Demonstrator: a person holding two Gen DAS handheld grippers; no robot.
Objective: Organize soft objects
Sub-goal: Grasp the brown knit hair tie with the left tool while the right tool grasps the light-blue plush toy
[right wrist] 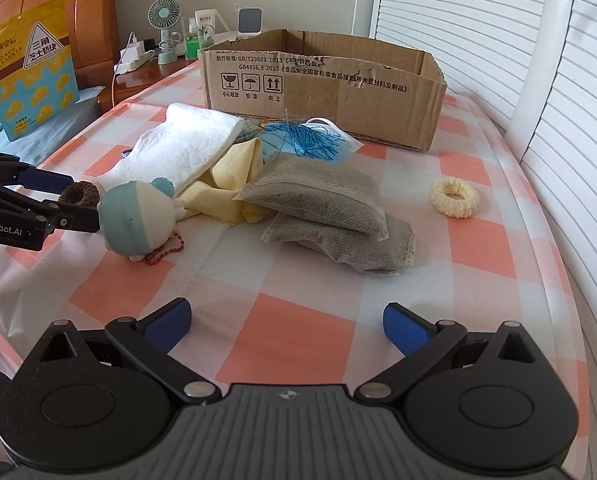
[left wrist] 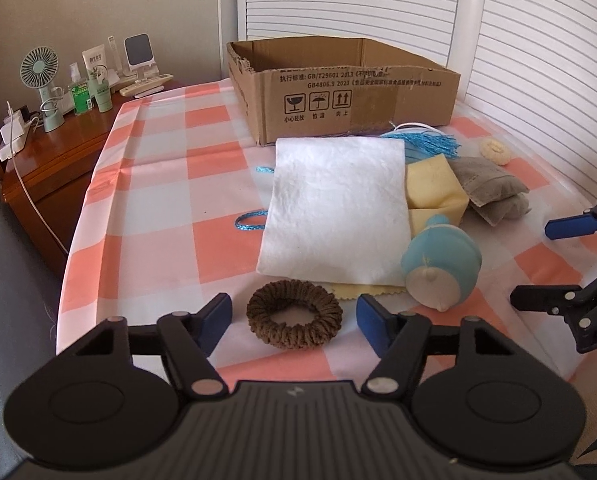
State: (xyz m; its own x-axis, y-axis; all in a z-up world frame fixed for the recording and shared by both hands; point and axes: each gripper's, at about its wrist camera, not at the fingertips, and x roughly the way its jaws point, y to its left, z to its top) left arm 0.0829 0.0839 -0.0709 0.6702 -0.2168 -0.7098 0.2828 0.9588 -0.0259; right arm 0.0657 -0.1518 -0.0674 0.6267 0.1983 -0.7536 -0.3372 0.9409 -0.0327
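nothing looks sorted yet: the cardboard box (left wrist: 362, 92) shows no contents from here (its floor is hidden). the left gripper (left wrist: 294, 316) has its jaws apart around the brown hair tie (left wrist: 294, 320), pads not yet pressing it. the right gripper (right wrist: 286, 320) hangs with jaws apart over bare tablecloth (right wrist: 298, 320). still out: white towel (left wrist: 338, 208), yellow cloth (left wrist: 434, 184), grey pouches (right wrist: 322, 200), blue toy (right wrist: 134, 216), cream hair tie (right wrist: 454, 196).

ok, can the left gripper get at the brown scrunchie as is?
Probably yes. The brown scrunchie lies flat on the tablecloth between the left gripper's open jaws, pads not yet touching it, nothing on top of it.
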